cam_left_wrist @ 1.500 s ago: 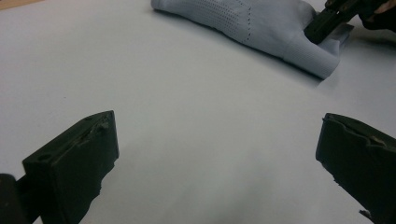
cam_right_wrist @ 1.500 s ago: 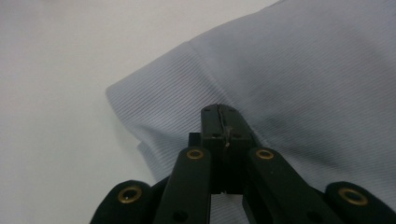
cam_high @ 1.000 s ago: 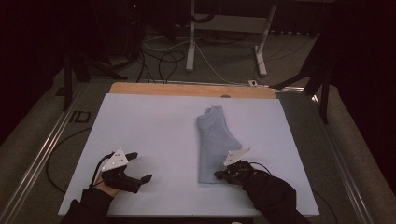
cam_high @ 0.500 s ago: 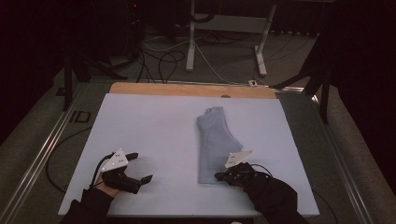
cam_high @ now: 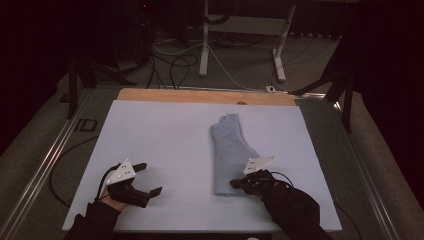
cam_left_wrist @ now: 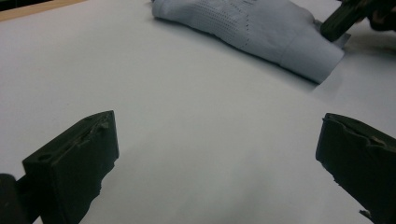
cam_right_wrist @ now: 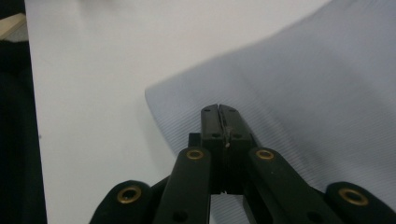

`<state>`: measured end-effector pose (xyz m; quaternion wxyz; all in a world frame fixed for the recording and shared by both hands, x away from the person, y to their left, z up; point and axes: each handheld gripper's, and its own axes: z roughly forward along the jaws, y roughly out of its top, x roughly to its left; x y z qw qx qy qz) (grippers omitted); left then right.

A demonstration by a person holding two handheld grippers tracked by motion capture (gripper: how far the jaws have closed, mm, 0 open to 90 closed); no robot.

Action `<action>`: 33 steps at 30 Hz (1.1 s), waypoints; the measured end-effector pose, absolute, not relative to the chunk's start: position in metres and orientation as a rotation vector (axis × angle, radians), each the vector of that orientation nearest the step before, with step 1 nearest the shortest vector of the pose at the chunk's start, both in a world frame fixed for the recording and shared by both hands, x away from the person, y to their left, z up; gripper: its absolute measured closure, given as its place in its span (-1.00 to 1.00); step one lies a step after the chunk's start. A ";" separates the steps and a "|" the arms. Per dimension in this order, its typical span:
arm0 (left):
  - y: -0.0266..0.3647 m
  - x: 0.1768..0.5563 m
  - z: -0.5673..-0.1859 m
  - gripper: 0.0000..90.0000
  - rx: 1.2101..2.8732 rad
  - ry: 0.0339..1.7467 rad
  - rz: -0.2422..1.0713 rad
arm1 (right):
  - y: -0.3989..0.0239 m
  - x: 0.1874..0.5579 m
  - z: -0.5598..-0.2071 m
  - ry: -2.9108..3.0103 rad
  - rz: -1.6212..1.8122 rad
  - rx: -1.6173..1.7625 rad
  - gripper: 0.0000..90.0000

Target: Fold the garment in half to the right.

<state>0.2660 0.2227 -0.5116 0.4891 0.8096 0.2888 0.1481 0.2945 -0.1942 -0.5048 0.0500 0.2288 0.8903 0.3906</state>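
- The folded pale-blue garment (cam_high: pixel 231 152) is laid lengthwise on the white table sheet (cam_high: pixel 165 135), right of the sheet's middle, its narrow end pointing toward the wooden strip (cam_high: pixel 200 96) at the far edge.
- The right gripper (cam_high: pixel 239 184) is seen at the garment's near end, on the corner nearest the person; in the right gripper view its jaws are pressed fully together over the ribbed cloth (cam_right_wrist: pixel 299 107), and whether a layer is pinched between them cannot be told.
- Compared with the high view a second ago, the near hem has been shifted very slightly and the right gripper has been drawn a little nearer that hem; the garment's far end has stayed where it was.
- The left gripper (cam_high: pixel 150 180) has been kept well to the left of the garment, jaws spread wide and nothing between them, resting on bare sheet.
- From this it is judged that a grasp on the near hem has only just been attempted, and that a further fold toward the far end is probably being prepared.
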 end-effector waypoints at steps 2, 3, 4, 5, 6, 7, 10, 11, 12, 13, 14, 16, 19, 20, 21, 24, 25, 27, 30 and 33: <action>0.223 0.266 -0.511 -0.99 1.962 0.704 0.357 | -0.195 0.296 -0.499 2.686 1.211 0.696 0.99; 0.224 0.266 -0.511 -0.99 1.961 0.701 0.355 | -0.196 0.297 -0.496 2.672 1.221 0.697 0.91; 0.224 0.266 -0.511 -0.99 1.962 0.696 0.355 | -0.196 0.299 -0.493 2.659 1.223 0.690 0.84; 0.224 0.266 -0.510 -0.99 1.961 0.695 0.356 | -0.196 0.300 -0.491 2.655 1.225 0.686 0.80; 0.225 0.266 -0.510 -0.99 1.958 0.699 0.356 | -0.197 0.301 -0.489 2.650 1.234 0.685 0.75; 0.225 0.265 -0.510 -0.99 1.955 0.702 0.355 | -0.197 0.303 -0.488 2.647 1.242 0.694 0.68; 0.225 0.266 -0.510 -0.99 1.959 0.701 0.353 | -0.196 0.308 -0.486 2.641 1.252 0.693 0.47; 0.226 0.266 -0.510 -0.99 1.956 0.704 0.352 | -0.195 0.309 -0.485 2.638 1.257 0.693 0.41; 0.226 0.266 -0.510 -0.99 1.953 0.705 0.351 | -0.195 0.309 -0.485 2.638 1.264 0.697 0.37; 0.226 0.266 -0.510 -0.99 1.955 0.703 0.352 | -0.194 0.310 -0.484 2.642 1.275 0.696 0.32; 0.226 0.266 -0.510 -0.99 1.961 0.699 0.355 | -0.193 0.310 -0.483 2.640 1.281 0.695 0.26; 0.226 0.266 -0.510 -0.99 1.960 0.702 0.351 | -0.192 0.311 -0.481 2.643 1.293 0.689 0.12; 0.227 0.266 -0.510 -0.99 1.952 0.702 0.345 | -0.191 0.314 -0.479 2.627 1.316 0.698 -0.11; 0.227 0.266 -0.510 -0.99 1.953 0.697 0.339 | -0.191 0.314 -0.478 2.626 1.328 0.695 -0.20; 0.227 0.266 -0.510 -0.99 1.955 0.698 0.337 | -0.191 0.314 -0.478 2.616 1.333 0.695 -0.27; 0.227 0.266 -0.511 -0.99 1.962 0.701 0.337 | -0.191 0.318 -0.476 2.595 1.338 0.704 -0.49; 0.227 0.266 -0.511 -0.99 1.963 0.700 0.336 | -0.191 0.319 -0.475 2.588 1.339 0.714 -0.56; 0.227 0.266 -0.510 -0.99 1.962 0.700 0.337 | -0.192 0.322 -0.472 2.571 1.346 0.707 -0.69; 0.227 0.266 -0.510 -0.99 1.961 0.699 0.339 | -0.193 0.326 -0.468 2.580 1.361 0.700 -0.80; 0.227 0.266 -0.509 -0.99 1.960 0.701 0.340 | -0.196 0.329 -0.465 2.573 1.384 0.700 -0.81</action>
